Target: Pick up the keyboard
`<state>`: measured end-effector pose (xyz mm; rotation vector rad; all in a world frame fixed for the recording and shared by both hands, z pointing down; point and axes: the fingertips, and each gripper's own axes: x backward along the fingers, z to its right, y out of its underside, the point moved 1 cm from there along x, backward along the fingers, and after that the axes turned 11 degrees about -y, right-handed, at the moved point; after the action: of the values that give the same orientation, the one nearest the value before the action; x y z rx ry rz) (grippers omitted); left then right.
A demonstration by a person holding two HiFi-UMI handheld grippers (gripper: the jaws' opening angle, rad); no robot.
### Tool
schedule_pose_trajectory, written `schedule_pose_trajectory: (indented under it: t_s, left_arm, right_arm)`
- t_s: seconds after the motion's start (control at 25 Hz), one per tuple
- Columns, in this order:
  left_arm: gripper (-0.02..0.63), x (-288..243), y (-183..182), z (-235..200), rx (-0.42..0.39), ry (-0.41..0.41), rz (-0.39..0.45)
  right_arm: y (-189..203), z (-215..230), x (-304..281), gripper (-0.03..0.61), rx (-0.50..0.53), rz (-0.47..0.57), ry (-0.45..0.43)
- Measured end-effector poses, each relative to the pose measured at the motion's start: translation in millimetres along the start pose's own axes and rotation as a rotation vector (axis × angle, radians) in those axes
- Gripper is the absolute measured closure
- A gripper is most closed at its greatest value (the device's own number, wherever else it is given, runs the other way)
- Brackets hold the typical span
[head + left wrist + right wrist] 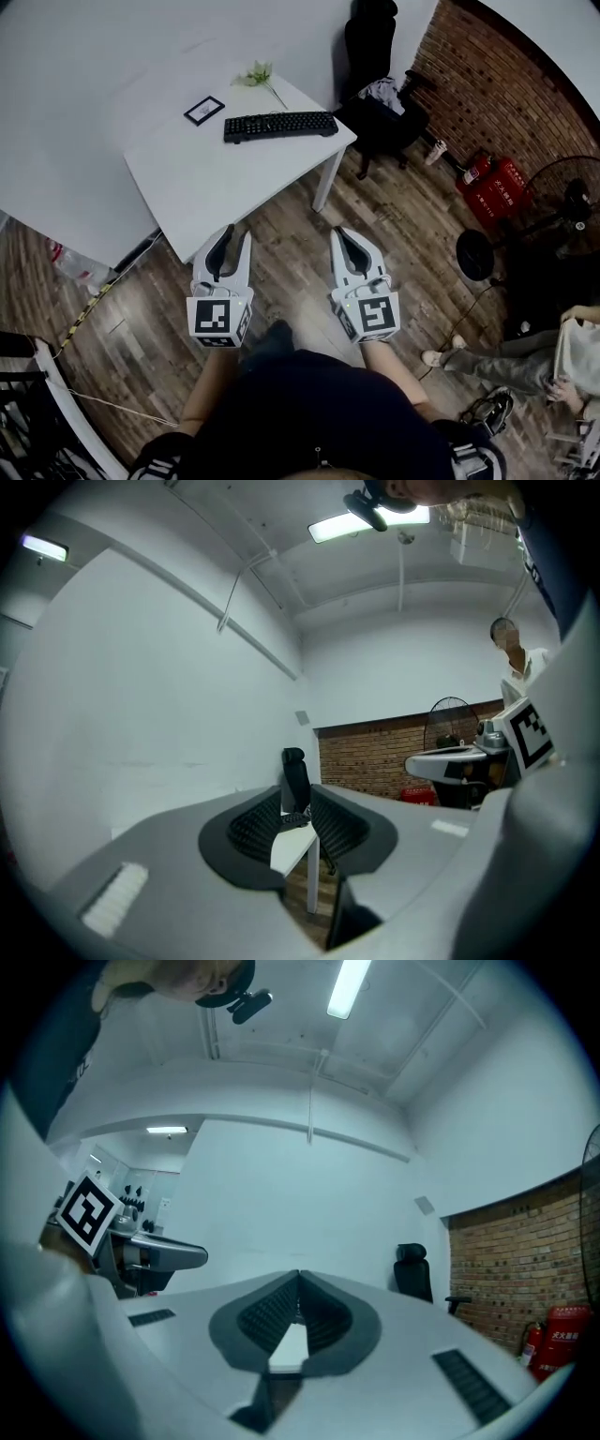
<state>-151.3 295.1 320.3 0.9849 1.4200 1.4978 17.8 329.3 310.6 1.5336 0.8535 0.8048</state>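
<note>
The black keyboard (pixel 280 125) lies along the far edge of the white table (pixel 216 187). Both grippers are held side by side over the wooden floor, short of the table's near corner and pointing toward it. My left gripper (pixel 237 232) has a narrow gap between its jaws and nothing in it; in the left gripper view (pixel 296 799) the table corner (pixel 291 850) and an edge-on sliver of the keyboard (pixel 292 818) show through that gap. My right gripper (pixel 339 231) is shut and empty, its tips meeting in the right gripper view (pixel 298 1283).
On the table stand a small framed card (pixel 203 111) and a green sprig (pixel 255 74). A black office chair (pixel 370 42) sits behind the table by the brick wall. Red fire extinguishers (pixel 492 183), a fan (pixel 572 202) and a seated person (pixel 525 361) are at the right.
</note>
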Motion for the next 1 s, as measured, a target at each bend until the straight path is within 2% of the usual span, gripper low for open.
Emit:
schedule_pose_trajectory:
  t_s: [0.4,1.0]
  left_arm:
    - [0.476,-99,7,-37,0.002,0.060,-0.015]
    - [0.448,-163,42,-70,0.068,0.066,-0.082]
  right_arm:
    - [15,46,-85,0.568,-0.012,-0.003,0.041]
    - [40,76,-140,0.568,-0.025,-0.032,0.042]
